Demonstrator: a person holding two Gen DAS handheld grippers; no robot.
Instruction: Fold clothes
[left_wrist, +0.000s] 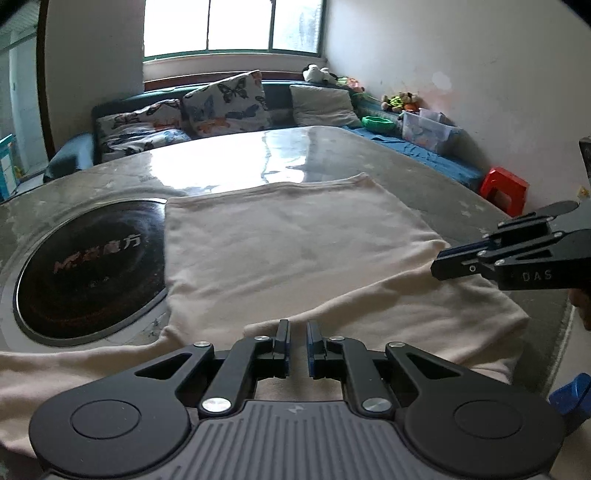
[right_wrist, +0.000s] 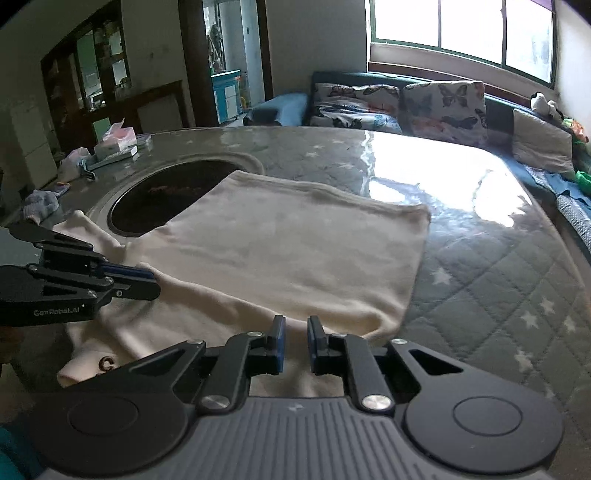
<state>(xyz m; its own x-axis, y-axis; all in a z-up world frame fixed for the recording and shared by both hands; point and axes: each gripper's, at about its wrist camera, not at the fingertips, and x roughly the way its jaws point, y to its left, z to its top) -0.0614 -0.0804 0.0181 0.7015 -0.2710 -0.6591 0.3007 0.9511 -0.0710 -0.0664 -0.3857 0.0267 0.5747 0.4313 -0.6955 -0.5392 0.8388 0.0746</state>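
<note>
Cream garment (left_wrist: 295, 243) lies flat mid-frame on the bench (left_wrist: 424, 177), left edge overlapping the black round hob (left_wrist: 92, 266). Left tool (left_wrist: 297, 347) at bottom centre, jaws slightly apart, empty. Right tool (right_wrist: 296, 343) likewise apart, empty.

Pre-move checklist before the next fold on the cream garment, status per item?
1. Left gripper free of cloth: ok, narrow gap showing, nothing between the fingers.
2. Right gripper free of cloth: ok, same narrow gap, nothing held.
3. Garment lying flat: ok on the far folded panel; the near layer is rumpled.
4. Garment fully on the table: cannot tell, the near edge is hidden under the grippers.
5. Fold area free of obstacles: not ok, the left part of the garment overlaps the round black cooktop.
6. Table clutter (tissue box) away from the garment: ok.
</note>
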